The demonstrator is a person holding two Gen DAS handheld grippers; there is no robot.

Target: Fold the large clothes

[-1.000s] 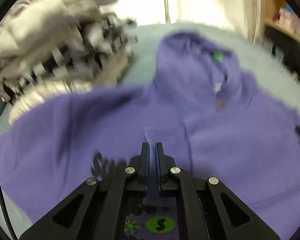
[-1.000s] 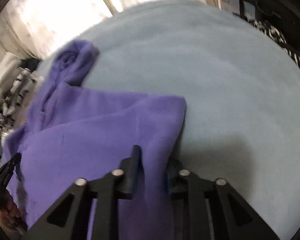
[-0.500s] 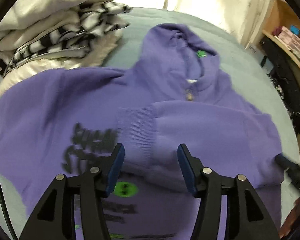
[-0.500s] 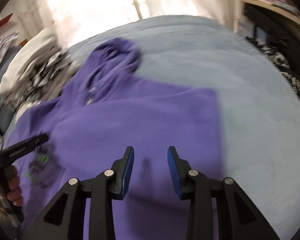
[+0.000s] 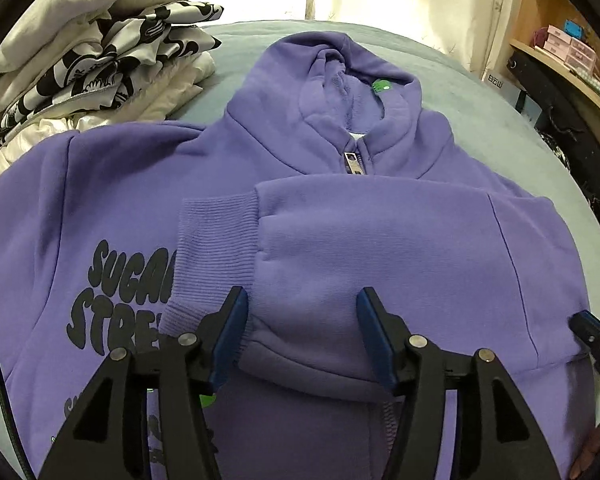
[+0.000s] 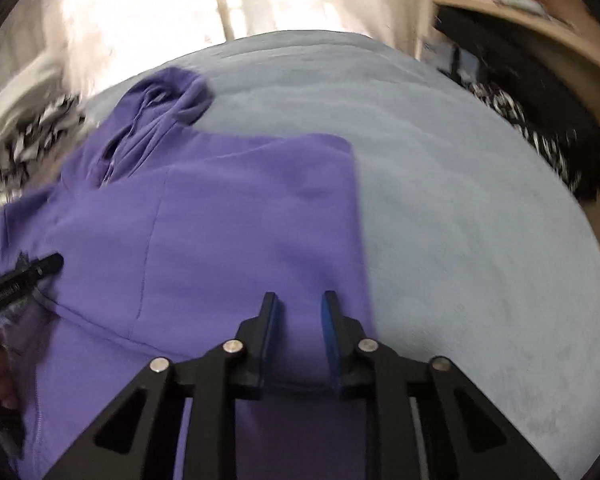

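Though blurred, hoodie (image 6: 228,240) seemingly ungripped

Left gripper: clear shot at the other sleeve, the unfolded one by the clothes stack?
Probably yes. The left gripper is open over the folded sleeve's cuff; the unfolded sleeve lies flat and uncovered beside it.

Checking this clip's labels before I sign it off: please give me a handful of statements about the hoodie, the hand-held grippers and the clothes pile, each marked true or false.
1. One sleeve of the purple hoodie is folded across its chest. True.
2. The left hand-held gripper is clamped on the ribbed cuff. False: its jaws stand apart above the sleeve, having just opened.
3. A stack of folded clothes sits beside the hoodie. True.
4. The hood is folded down over the chest print. False: it lies flat above the collar.
5. The right hand-held gripper is over the bare bed cover. False: it is over the hoodie's edge, its jaws narrowly apart after just closing further.
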